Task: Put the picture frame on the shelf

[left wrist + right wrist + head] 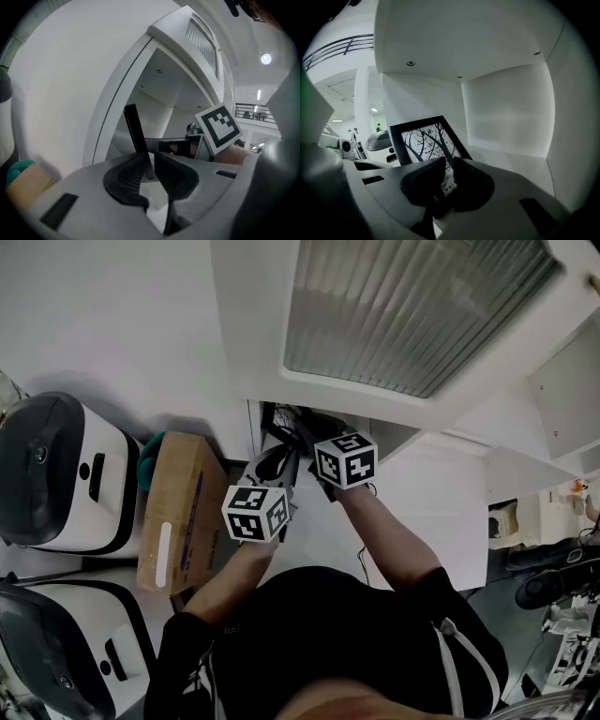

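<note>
Your left gripper (150, 164) and right gripper (447, 173) both pinch the picture frame (423, 136); hold steady; seat its base on the shelf (511, 157) ahead.

- The head view is evenly bright; the pale walls (112, 324) and the white shelf (253, 334) wash out toward flat grey-white, and a soft shadow lies under the shelf's opening.
- In the left gripper view a round ceiling lamp (266, 58) glares at the upper right, while the near jaws look dim and blurred.
- Both gripper views bend straight edges and darken to black at the corners.
- In the right gripper view the picture frame (426, 140) is sharp under soft light; the dark jaws before it are out of focus.
</note>
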A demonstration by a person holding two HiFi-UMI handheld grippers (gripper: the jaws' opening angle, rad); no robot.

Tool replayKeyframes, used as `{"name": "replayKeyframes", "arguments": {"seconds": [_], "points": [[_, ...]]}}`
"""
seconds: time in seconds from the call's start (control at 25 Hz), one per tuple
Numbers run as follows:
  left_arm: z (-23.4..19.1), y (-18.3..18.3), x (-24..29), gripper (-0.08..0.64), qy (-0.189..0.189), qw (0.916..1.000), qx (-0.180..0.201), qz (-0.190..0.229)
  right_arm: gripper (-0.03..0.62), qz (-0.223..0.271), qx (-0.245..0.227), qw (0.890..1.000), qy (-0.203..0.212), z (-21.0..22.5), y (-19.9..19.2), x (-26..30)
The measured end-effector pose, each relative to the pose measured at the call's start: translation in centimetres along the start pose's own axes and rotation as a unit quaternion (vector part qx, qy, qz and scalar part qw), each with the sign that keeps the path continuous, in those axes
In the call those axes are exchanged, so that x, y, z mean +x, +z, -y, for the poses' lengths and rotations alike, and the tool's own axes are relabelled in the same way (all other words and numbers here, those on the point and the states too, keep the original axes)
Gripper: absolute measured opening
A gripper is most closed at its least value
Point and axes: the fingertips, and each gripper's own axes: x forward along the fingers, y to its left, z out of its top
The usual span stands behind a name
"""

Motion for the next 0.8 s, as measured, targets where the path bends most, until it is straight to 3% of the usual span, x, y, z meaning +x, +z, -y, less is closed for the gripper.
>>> {"name": "replayKeyframes", "arguments": {"seconds": [0.2, 0.36, 0.52, 0.64, 0.8], "points": [[0.3, 0.2, 0.0, 0.071, -0.001, 1.0000, 0.008, 0.003, 0.067, 0.001, 0.007, 1.000, 0.004, -0.1, -0.4, -1.4], [-0.2, 0.1, 0.2, 0.071, 0.004, 0.9999, 0.010, -0.001, 0.067, -0.001, 0.038, 0.999, -0.014, 0.4, -2.3, -3.2], [-0.8, -0.9, 0.6, 0.071, 0.008, 0.9998, 0.007, -0.017, 0.067, -0.017, 0.031, 0.999, -0.020, 0.5, -3.1, -3.0], [-0.9, -2.2, 0.0, 0.071, 0.008, 0.9995, -0.009, -0.029, 0.067, -0.018, 0.029, 0.999, -0.023, 0.7, -3.4, -3.6], [-1.4, -4.0, -0.1, 0.071, 0.006, 0.9971, -0.063, -0.043, 0.069, -0.032, -0.033, 0.998, -0.040, 0.4, -4.0, -5.0]]}}
